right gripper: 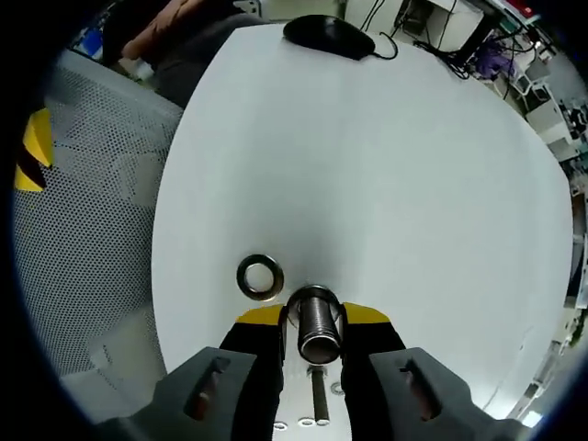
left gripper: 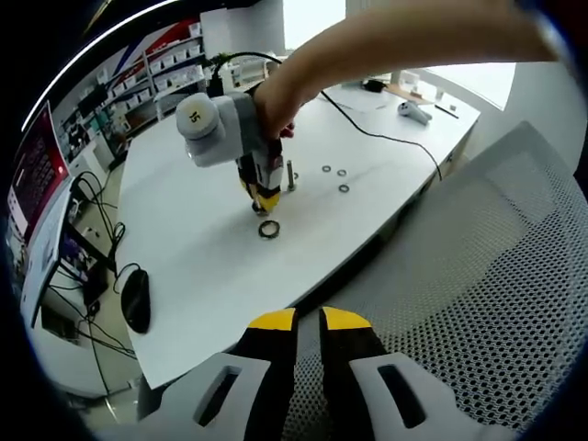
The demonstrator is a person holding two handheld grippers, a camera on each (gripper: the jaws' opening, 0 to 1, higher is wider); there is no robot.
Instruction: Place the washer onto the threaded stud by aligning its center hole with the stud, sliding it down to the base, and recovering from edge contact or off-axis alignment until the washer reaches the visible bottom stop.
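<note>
A large steel washer [right gripper: 260, 277] lies flat on the white table [right gripper: 386, 165], just to the left of my right gripper [right gripper: 315, 315]. That gripper is shut on a thick threaded stud [right gripper: 317, 333], which stands end-on between its yellow-tipped jaws. In the left gripper view a person's hand holds the right gripper [left gripper: 261, 204] tip-down on the table, with the washer [left gripper: 268, 229] just in front of it. My left gripper [left gripper: 309, 321] hangs off the table's near edge over a mesh chair, its jaws together with nothing between them.
A thin upright bolt [left gripper: 291, 175] and three small washers [left gripper: 341, 173] sit beyond the right gripper. A black mouse [left gripper: 136, 299] lies near the table's left edge, and a cable [left gripper: 386, 138] crosses the far side. The grey mesh chair [left gripper: 478, 276] borders the table.
</note>
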